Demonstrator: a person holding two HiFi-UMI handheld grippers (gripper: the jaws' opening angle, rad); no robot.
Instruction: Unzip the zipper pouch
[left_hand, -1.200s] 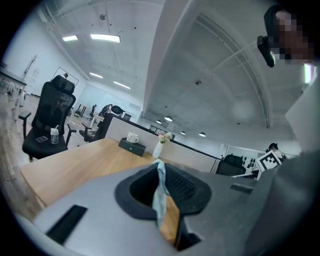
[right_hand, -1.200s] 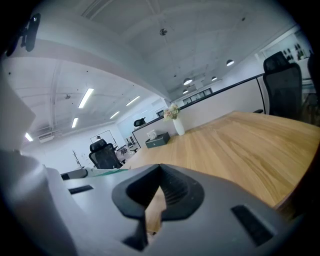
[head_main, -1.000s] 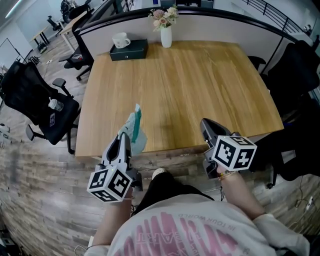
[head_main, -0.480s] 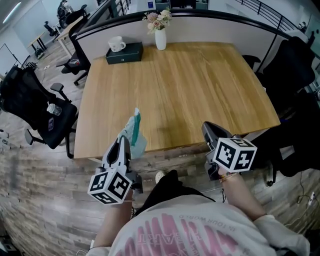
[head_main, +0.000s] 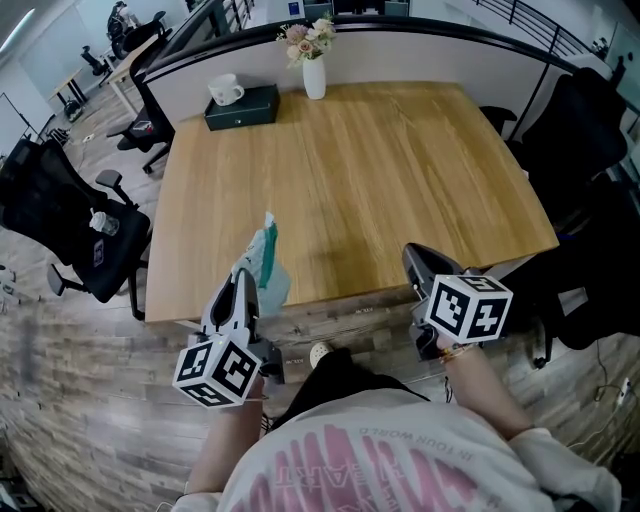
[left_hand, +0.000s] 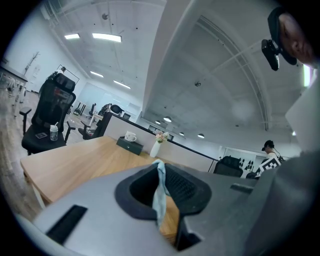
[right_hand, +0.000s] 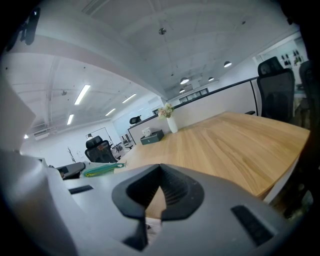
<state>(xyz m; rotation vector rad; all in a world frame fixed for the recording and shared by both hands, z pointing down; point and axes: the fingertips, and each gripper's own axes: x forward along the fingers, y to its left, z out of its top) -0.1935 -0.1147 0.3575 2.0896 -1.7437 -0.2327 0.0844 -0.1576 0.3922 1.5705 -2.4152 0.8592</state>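
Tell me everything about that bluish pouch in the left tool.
The pouch is small, flat and soft, pale blue-green, with a darker green zipper strip along one edge. The left gripper pinches its lower end, so it stands edge-up over the table's near edge. Nothing else touches it. Whether the zipper is open cannot be told.

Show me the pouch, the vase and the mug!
pouch (head_main: 266, 255): head view, its middle.
vase (head_main: 314, 78): head view, its white body.
mug (head_main: 226, 91): head view, its white side.
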